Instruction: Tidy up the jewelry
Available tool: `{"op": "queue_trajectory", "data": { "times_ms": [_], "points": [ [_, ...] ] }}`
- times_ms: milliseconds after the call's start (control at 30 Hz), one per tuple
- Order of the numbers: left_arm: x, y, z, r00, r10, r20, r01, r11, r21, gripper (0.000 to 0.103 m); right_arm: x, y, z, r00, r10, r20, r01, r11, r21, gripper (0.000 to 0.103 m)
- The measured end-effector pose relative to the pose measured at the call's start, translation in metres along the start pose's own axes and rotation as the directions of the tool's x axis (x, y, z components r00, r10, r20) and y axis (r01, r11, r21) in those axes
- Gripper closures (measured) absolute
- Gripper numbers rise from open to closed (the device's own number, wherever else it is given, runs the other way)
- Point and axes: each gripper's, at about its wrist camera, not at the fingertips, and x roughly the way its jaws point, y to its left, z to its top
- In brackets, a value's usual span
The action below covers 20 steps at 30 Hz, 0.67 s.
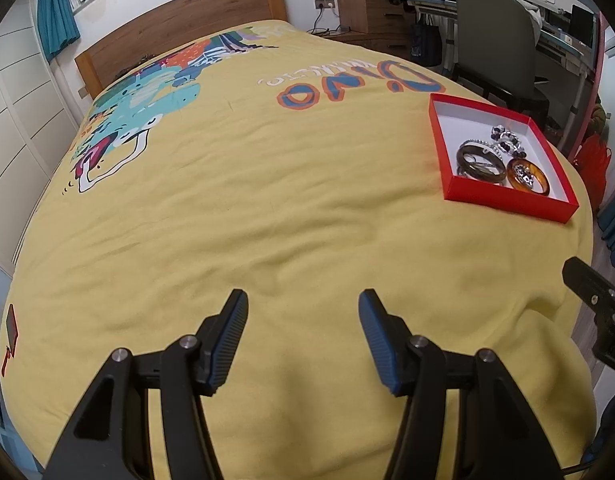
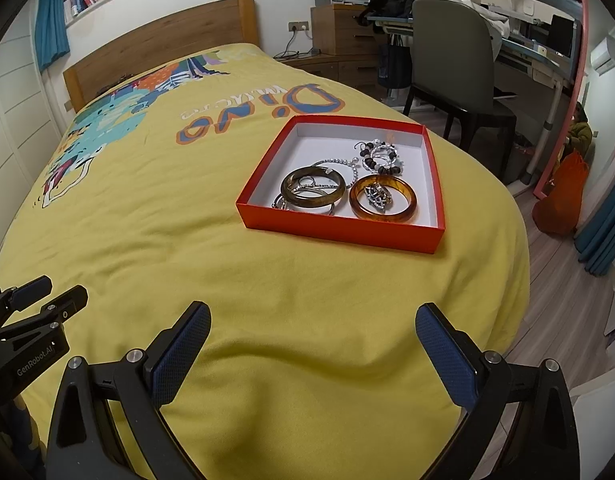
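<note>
Red box (image 2: 339,232) on bedspread (image 2: 187,240) holds bangles (image 2: 383,200); both hand-held grippers spread, empty.

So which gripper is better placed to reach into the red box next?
Right. The red box lies almost straight ahead of the open right gripper, while for the open left gripper it sits far off to the right.

Yellow bedspread (image 2: 267,300): matt creased cloth. Red box (image 2: 339,232): matt cardboard. Amber bangle (image 2: 383,200): glossy, smooth. Headboard (image 2: 159,44): wood.
</note>
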Motion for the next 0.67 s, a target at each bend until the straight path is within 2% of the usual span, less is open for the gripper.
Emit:
{"op": "queue_trajectory", "data": {
  "times_ms": [667],
  "points": [
    [0.0000, -0.0023, -0.0039, 1.000, -0.001, 0.007, 0.001, 1.000, -0.003, 0.047, -0.0041, 0.0006, -0.0001, 1.000, -0.005, 0.008, 0.005, 1.000, -0.007, 0.002]
  ]
}}
